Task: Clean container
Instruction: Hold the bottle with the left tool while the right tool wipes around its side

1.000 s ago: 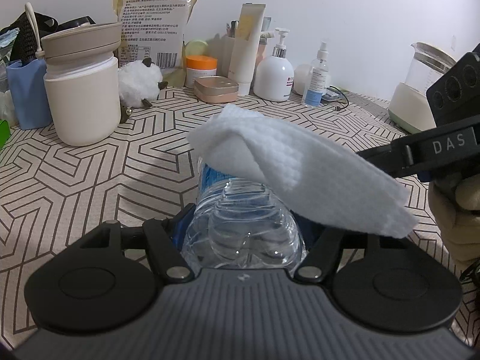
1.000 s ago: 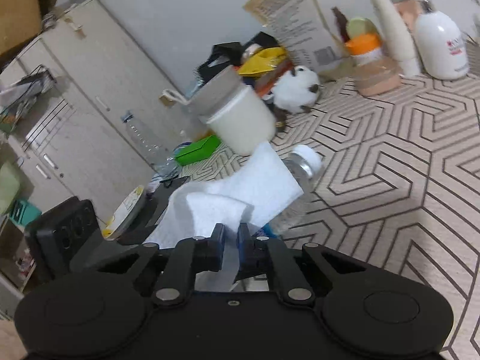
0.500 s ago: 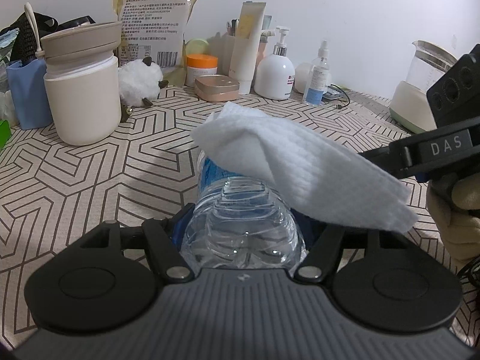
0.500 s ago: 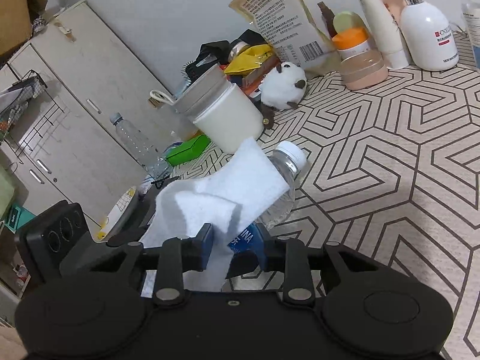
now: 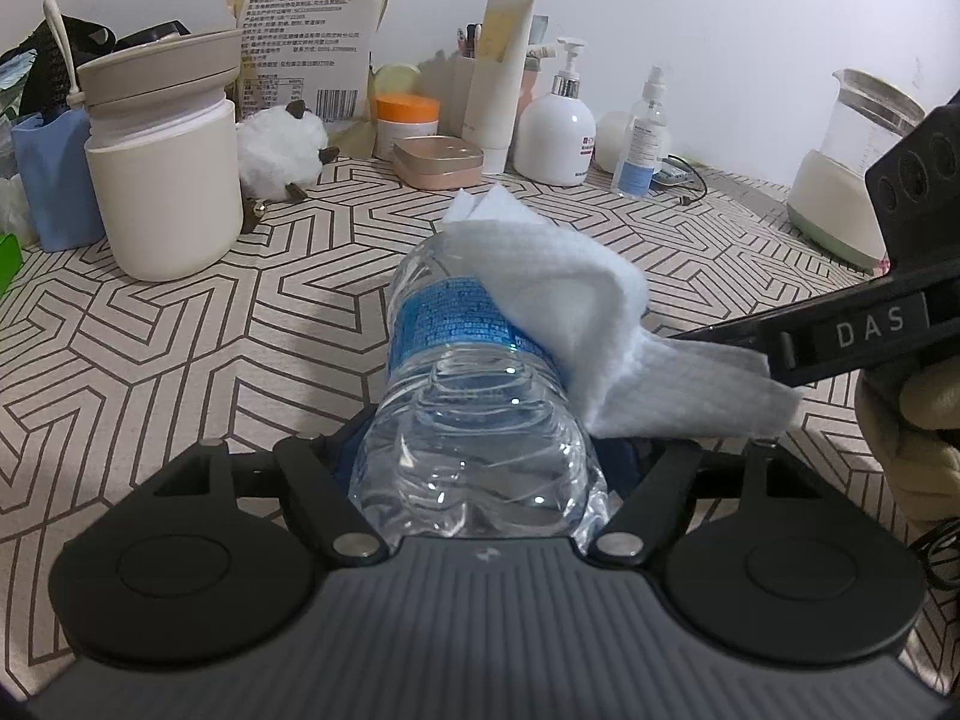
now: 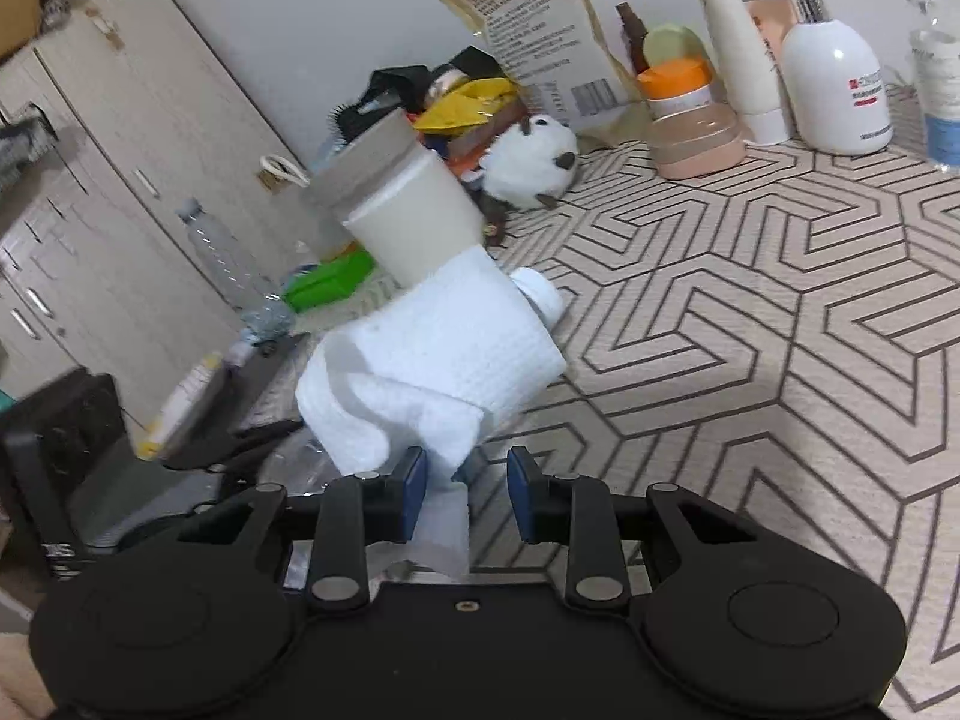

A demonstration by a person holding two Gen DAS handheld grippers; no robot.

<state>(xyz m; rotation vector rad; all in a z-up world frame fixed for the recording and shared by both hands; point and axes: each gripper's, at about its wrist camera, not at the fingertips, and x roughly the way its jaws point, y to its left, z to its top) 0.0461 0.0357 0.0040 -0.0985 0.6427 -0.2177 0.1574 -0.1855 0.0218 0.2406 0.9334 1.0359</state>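
My left gripper (image 5: 480, 468) is shut on a clear plastic water bottle (image 5: 474, 384) with a blue label, held lying forward above the table. A white wipe (image 5: 576, 312) is draped over the bottle's right side and top. In the right wrist view the wipe (image 6: 432, 360) covers the bottle, whose white cap (image 6: 537, 294) pokes out. My right gripper (image 6: 465, 492) has its blue pads apart, with the wipe's tail lying loose between them. The right gripper's finger also shows in the left wrist view (image 5: 828, 336).
A cream jar (image 5: 162, 162) with a grey lid stands at the left. A plush toy (image 5: 279, 147), an orange-lidded tub (image 5: 408, 120), a pink case (image 5: 438, 161), a pump bottle (image 5: 555, 126) and a spray bottle (image 5: 639, 141) line the back. A kettle (image 5: 852, 162) stands right.
The right gripper's jaws have opened, letting go of the wipe. The wipe has slid down from above the bottle and now lies wrapped over its right side, uncovering the blue label.
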